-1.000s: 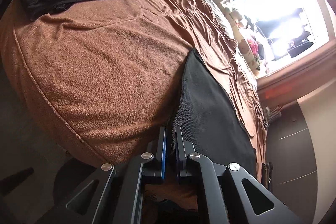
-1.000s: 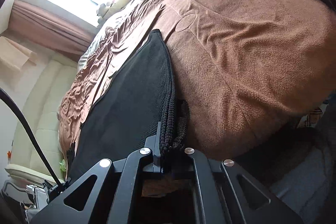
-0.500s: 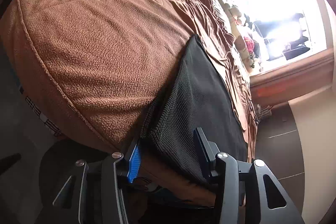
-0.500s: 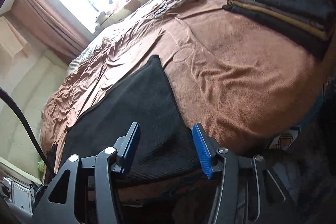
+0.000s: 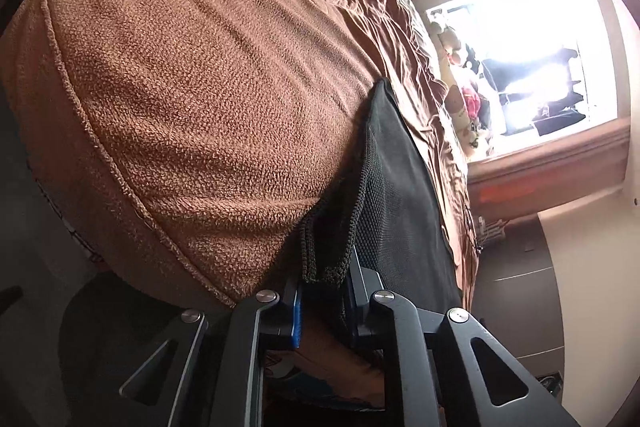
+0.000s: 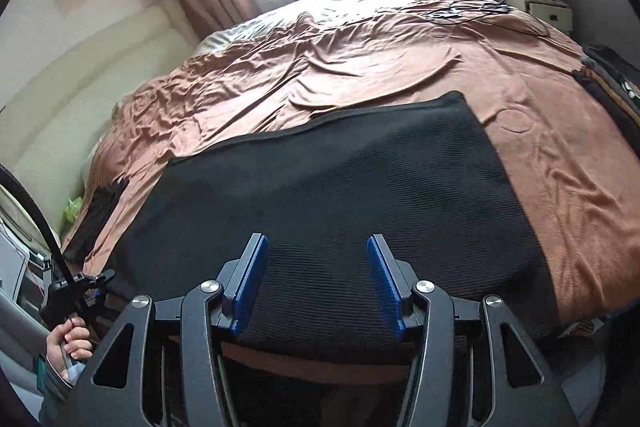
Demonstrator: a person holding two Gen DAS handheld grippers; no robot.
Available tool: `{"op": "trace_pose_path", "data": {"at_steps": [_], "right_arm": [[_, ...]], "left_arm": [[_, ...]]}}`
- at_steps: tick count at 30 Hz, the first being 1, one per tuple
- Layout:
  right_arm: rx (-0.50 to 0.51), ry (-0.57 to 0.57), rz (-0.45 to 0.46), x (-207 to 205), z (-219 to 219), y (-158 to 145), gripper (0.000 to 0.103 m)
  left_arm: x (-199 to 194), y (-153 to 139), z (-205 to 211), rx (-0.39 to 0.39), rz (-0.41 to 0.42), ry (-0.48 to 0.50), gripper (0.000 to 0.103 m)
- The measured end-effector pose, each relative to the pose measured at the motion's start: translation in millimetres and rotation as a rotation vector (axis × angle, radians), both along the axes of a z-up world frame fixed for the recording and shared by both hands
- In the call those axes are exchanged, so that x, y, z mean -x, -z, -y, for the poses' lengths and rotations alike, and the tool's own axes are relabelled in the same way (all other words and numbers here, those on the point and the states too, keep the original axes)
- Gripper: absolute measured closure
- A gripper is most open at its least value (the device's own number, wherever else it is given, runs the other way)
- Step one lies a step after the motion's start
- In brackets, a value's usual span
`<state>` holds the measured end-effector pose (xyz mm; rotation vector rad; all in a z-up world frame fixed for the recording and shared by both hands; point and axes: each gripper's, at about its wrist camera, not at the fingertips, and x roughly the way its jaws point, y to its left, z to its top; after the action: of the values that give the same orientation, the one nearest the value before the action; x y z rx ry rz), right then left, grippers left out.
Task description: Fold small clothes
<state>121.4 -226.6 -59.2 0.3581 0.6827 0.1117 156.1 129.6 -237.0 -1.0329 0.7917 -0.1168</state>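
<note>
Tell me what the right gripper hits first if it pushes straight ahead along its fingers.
Most likely the black knit garment: the open right gripper points across it, fingers apart and holding nothing. Its height above the cloth is unclear; if it clears it, the brown blanket comes next.

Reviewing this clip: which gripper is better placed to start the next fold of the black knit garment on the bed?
Left. The left gripper is closed on the near corner of the black knit garment, ready to carry it over. The right gripper is open above the fabric, holding nothing, so it must first take an edge.
</note>
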Motion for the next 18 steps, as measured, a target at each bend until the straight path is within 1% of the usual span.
{"op": "trace_pose_path", "data": {"at_steps": [4,7,9,10,11,14,15,16,18], "right_arm": [[0.034,-0.04,-0.026,-21.0,-29.3,2.7,0.054],[0.066,-0.075,-0.052,-41.9,-51.6,4.9,0.054],[0.076,-0.093,-0.079,-58.5,-57.1,10.2,0.054],[0.087,-0.101,-0.097,-65.2,-63.4,13.9,0.056],[0.096,-0.106,-0.11,-79.8,-60.3,18.3,0.058],[0.115,-0.133,-0.153,-111.4,-68.7,31.3,0.067],[0.109,-0.145,-0.167,-119.1,-71.3,32.8,0.072],[0.106,-0.159,-0.182,-125.3,-73.3,35.7,0.081],[0.122,-0.176,-0.205,-140.8,-77.6,38.8,0.089]], "left_arm": [[3.1,-2.7,0.8,-0.005,0.014,-0.009,0.095],[5.4,-6.7,1.4,-0.005,0.032,-0.014,0.096],[6.0,-8.9,1.2,-0.003,0.039,-0.014,0.096],[6.3,-9.5,0.7,0.001,0.042,-0.014,0.096],[5.0,-10.2,0.4,0.004,0.043,-0.015,0.096],[5.6,-11.3,-0.4,0.007,0.046,-0.018,0.096],[5.6,-11.4,-0.5,0.008,0.045,-0.02,0.096],[6.8,-11.0,-0.6,0.012,0.044,-0.021,0.096],[7.8,-10.8,-0.9,0.018,0.046,-0.025,0.096]]}}
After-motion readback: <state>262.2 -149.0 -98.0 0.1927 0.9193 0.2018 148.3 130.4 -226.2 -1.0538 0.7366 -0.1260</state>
